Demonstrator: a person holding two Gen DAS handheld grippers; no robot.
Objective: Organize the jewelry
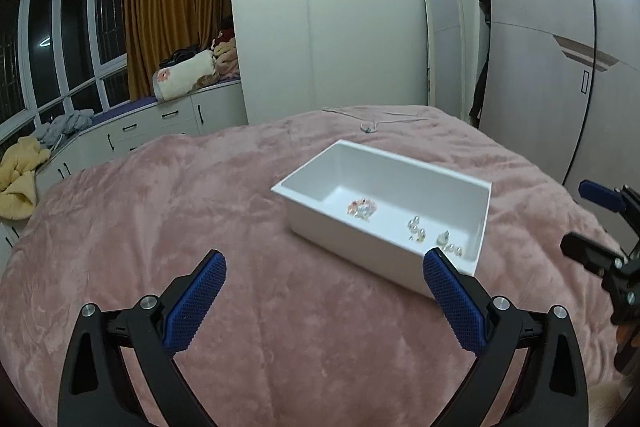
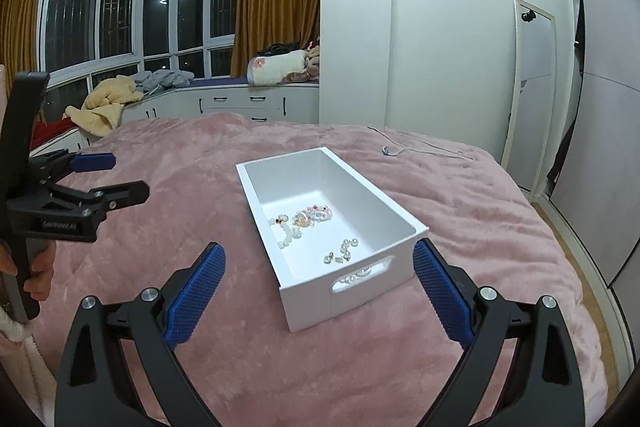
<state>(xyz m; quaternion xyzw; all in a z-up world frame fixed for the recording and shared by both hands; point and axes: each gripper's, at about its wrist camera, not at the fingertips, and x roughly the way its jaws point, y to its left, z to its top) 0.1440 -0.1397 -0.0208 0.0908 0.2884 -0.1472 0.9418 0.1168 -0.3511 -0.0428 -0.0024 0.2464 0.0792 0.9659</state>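
Both grippers hover over a pink bed (image 2: 200,155), jaws spread wide and holding nothing. The white box (image 2: 400,219) sits just ahead of the right gripper (image 2: 318,291), beads (image 2: 308,217) inside (a thin necklace (image 2: 390,151) lies beyond it, near the bed's far edge). Bare blanket spreads before the left gripper (image 1: 324,301).

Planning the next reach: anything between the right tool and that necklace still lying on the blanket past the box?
Yes. The white box sits on the pink blanket between the open right tool and the necklace, which lies beyond the box's far right corner. Nothing else visible blocks it; reaching over or right of the box looks feasible.
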